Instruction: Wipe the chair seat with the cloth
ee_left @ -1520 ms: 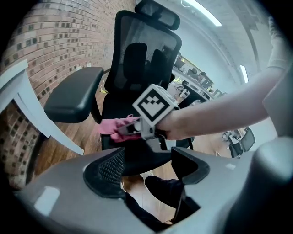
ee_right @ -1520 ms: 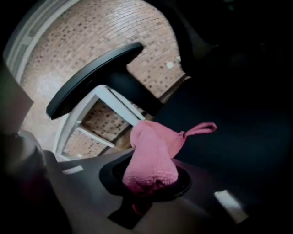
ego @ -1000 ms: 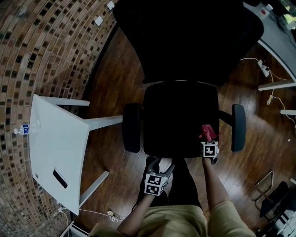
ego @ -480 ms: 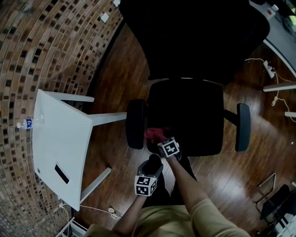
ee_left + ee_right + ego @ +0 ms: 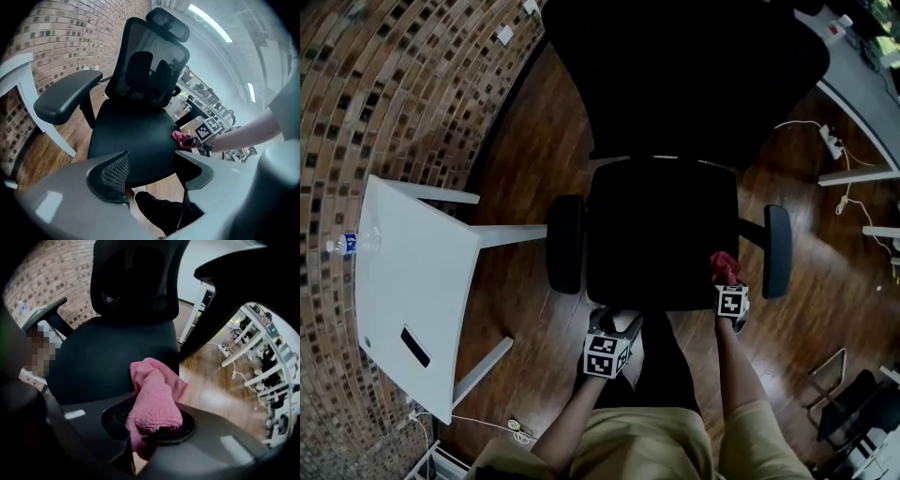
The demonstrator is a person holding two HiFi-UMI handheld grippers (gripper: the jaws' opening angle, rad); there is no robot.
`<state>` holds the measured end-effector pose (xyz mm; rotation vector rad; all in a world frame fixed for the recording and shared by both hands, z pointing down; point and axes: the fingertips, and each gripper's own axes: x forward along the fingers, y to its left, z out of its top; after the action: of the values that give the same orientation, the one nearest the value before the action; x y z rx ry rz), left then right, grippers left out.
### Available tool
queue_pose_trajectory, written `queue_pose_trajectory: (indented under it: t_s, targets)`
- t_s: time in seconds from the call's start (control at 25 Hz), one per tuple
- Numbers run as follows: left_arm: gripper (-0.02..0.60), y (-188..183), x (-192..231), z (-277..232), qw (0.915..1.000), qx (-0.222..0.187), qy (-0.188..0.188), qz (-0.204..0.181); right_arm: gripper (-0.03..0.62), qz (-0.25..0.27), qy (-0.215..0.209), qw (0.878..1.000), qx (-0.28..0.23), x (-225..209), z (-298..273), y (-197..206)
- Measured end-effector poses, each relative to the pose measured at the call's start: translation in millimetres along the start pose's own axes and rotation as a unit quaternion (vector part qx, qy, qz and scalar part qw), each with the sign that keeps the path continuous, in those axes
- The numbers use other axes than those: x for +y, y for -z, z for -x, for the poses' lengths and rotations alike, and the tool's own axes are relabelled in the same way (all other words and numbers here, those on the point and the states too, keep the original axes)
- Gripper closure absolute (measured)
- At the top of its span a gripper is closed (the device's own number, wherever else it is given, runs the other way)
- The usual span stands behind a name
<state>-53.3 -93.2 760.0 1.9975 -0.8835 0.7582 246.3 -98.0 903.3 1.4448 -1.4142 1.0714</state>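
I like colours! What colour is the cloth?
Pink. The cloth shows best in the right gripper view.

1. The chair seat stands on the floor. The backrest is behind it, the left armrest and right armrest on either side.
2. The cloth lies on the seat's front right corner, between the jaws of the right gripper at the front edge.
3. The left gripper is just before the seat's front edge, toward its left corner, and not on the seat.
4. The bench stands left of the chair. A bottle is at its far left edge and a flat object near its front corner.
5. A power strip lies on the floor, right of the backrest.
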Motion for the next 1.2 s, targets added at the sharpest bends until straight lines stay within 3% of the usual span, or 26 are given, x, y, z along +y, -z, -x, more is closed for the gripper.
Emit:
queue_pose_trajectory:
  t_s: [0.04,0.12,0.24,0.32,0.36,0.4,0.48,0.56,0.64,0.72,0.8,0.92,1.0,1.04,1.12,1.2]
  targets:
    - [0.291,0,1,2,1.0,-0.001,-0.002,0.001,0.53,-0.011,-0.04,0.999,-0.007,29,-3,-6]
    - [0.291,3,6,9,1.0,-0.001,-0.009,0.001,0.53,-0.016,-0.169,0.985,-0.033,118,-6,-24]
    - [0.291,17,16,22,0.9996,0.014,-0.022,0.005,0.53,0.004,-0.344,0.937,-0.058,264,4,-52]
    - [0.291,29,25,34,0.9992,0.025,-0.031,0.01,0.53,0.008,-0.414,0.908,-0.055,342,11,-58]
    - [0.293,34,29,40,0.9989,0.03,-0.035,0.01,0.53,0.014,-0.425,0.904,-0.043,369,10,-55]
    - [0.293,39,34,45,0.9986,0.034,-0.038,0.009,0.53,0.026,-0.417,0.908,-0.03,386,7,-53]
    - [0.293,45,43,53,0.9981,0.04,-0.046,0.009,0.53,0.047,-0.362,0.931,-0.026,385,-1,-53]
    - [0.293,47,51,58,0.9978,0.04,-0.051,0.017,0.53,0.022,-0.269,0.963,-0.013,332,-19,-38]
    - [0.293,42,52,55,0.9981,0.031,-0.049,0.023,0.53,-0.049,-0.171,0.983,0.033,240,-33,-1]
    - [0.293,32,42,46,0.9988,0.018,-0.038,0.023,0.53,-0.102,-0.094,0.99,0.034,136,-21,11]
    - [0.293,22,30,35,0.9995,0.006,-0.026,0.018,0.53,-0.105,-0.031,0.994,-0.012,49,-6,1]
    - [0.293,13,23,25,0.9997,0.0,-0.016,0.016,0.53,-0.11,0.024,0.993,-0.029,-7,-2,5]
    - [0.292,14,21,25,0.9998,0.003,-0.012,0.018,0.531,-0.118,0.021,0.993,-0.021,2,-1,7]
    - [0.291,15,21,27,0.9997,0.002,-0.01,0.021,0.531,-0.113,0.0,0.993,-0.02,19,-2,4]
    - [0.287,14,25,35,0.9996,-0.007,-0.01,0.026,0.531,-0.092,-0.101,0.99,-0.032,86,-4,-10]
    - [0.285,13,36,48,0.9989,-0.022,-0.021,0.035,0.531,-0.06,-0.221,0.972,-0.043,181,-3,-22]
